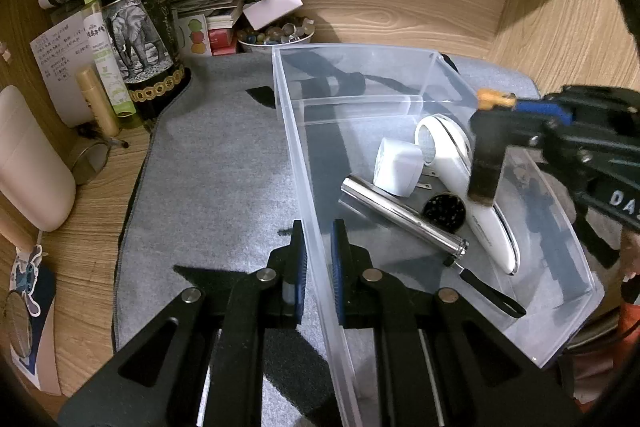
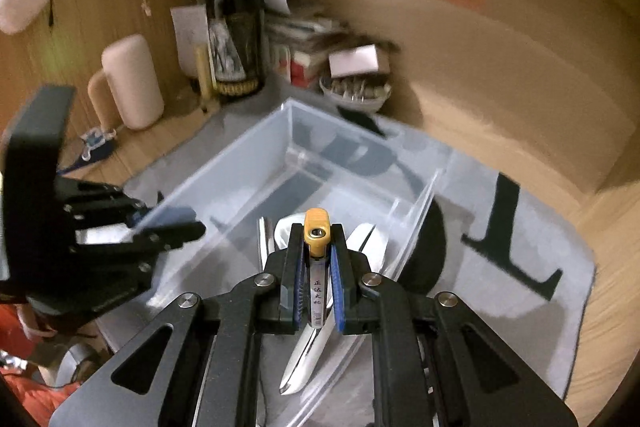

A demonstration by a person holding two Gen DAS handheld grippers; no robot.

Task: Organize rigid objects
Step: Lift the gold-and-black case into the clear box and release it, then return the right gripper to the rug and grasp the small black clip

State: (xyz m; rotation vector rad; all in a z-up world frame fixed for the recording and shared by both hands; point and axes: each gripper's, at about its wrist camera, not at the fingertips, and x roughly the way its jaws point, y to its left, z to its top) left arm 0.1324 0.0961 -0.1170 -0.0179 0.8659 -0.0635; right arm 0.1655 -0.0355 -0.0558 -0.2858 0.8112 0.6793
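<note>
Left wrist view: the left gripper (image 1: pixel 319 269) is clamped on the near left wall of the clear bin (image 1: pixel 424 111); only here are the steel tube (image 1: pixel 404 215) and white shaver (image 1: pixel 464 167) seen clearly inside.

Right wrist view: the right gripper (image 2: pixel 316 279) is closed on a yellow-capped lighter (image 2: pixel 317 251), held over the bin's near compartment.

A wooden desk (image 1: pixel 100 187) is covered by a grey felt mat (image 1: pixel 216 163). A clear plastic bin (image 1: pixel 296 155) is set on the mat, a wine bottle (image 1: pixel 136 27) beside it.
</note>
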